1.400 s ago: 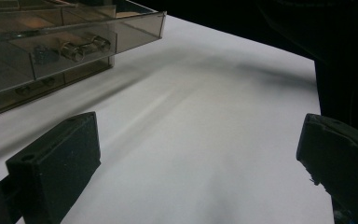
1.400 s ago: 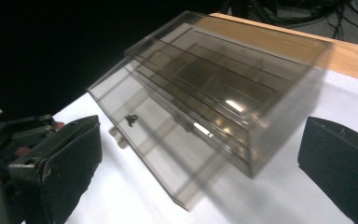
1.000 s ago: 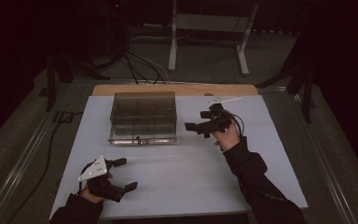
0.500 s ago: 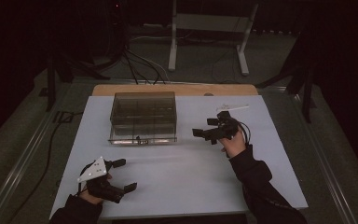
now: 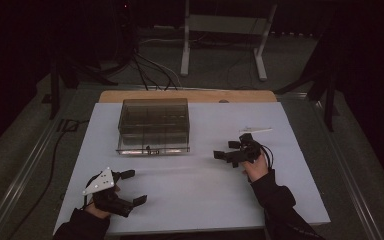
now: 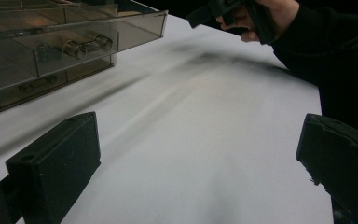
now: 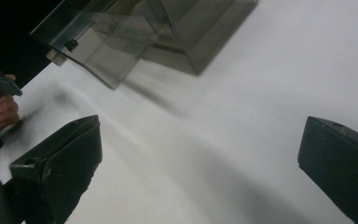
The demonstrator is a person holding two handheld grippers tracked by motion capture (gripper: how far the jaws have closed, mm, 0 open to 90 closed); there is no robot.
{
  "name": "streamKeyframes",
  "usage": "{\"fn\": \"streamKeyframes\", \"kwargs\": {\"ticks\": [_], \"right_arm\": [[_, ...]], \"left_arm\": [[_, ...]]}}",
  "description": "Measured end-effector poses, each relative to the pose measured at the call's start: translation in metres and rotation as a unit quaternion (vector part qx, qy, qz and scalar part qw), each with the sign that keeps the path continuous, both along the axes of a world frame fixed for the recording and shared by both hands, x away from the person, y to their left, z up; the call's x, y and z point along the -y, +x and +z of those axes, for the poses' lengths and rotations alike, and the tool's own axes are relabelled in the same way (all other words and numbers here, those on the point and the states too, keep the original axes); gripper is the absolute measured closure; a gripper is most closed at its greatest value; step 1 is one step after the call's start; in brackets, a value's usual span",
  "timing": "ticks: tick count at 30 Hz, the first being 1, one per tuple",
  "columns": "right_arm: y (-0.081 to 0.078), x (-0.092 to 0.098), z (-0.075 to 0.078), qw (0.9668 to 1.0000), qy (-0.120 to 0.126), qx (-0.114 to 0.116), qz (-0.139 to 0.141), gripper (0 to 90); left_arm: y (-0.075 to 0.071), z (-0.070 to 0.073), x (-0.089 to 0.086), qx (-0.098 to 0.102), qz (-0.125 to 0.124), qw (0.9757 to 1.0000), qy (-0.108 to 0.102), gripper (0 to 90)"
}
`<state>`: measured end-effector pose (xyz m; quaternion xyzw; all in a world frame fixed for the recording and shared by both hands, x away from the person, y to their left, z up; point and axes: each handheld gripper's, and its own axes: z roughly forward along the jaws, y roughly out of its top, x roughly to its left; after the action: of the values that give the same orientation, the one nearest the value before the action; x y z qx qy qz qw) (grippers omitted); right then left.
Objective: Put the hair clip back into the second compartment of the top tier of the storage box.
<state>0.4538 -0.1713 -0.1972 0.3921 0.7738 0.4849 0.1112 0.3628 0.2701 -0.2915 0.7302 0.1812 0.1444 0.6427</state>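
A smoky clear plastic organiser box (image 5: 152,125) with compartments and a shut lid stands at the table's back left; small metal parts lie inside it (image 6: 74,46). My left gripper (image 5: 134,187) rests near the front left edge, open, with nothing between its jaws (image 6: 198,158). My right gripper (image 5: 225,150) hovers low over the table right of the box and points left toward it, open and empty (image 7: 196,163). The box's corner (image 7: 144,32) lies ahead of it. A thin white strip (image 5: 256,130) lies just behind the right hand.
A white mat (image 5: 195,190) covers the table, with a wooden edge (image 5: 180,95) at the back. Cables and a metal stand (image 5: 225,30) sit on the dark floor beyond. The other hand (image 6: 256,18) shows far off in the left gripper view.
My right gripper has drawn back from beside the box toward the person and dropped lower. The left gripper has stayed where it was.
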Motion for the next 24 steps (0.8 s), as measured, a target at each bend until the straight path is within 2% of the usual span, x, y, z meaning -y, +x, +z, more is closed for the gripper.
{"fn": "streamKeyframes", "kwargs": {"ticks": [3, 8, 24], "right_arm": [[-0.004, 0.004, -0.006, 0.9999, -0.010, 0.003, -0.006, 0.0], [-0.011, 0.014, -0.013, 0.9999, -0.003, -0.001, -0.013, 0.0], [-0.043, 0.039, -0.028, 0.9995, -0.013, 0.007, -0.029, 0.0]], "left_arm": [[0.000, 0.000, 0.000, 0.001, 0.000, 1.0000, 0.000, 0.5], [0.000, 0.000, 0.000, 0.001, 0.000, 1.0000, -0.001, 0.5], [0.000, 0.001, 0.000, 0.003, 0.000, 1.0000, 0.001, 0.5]]}}
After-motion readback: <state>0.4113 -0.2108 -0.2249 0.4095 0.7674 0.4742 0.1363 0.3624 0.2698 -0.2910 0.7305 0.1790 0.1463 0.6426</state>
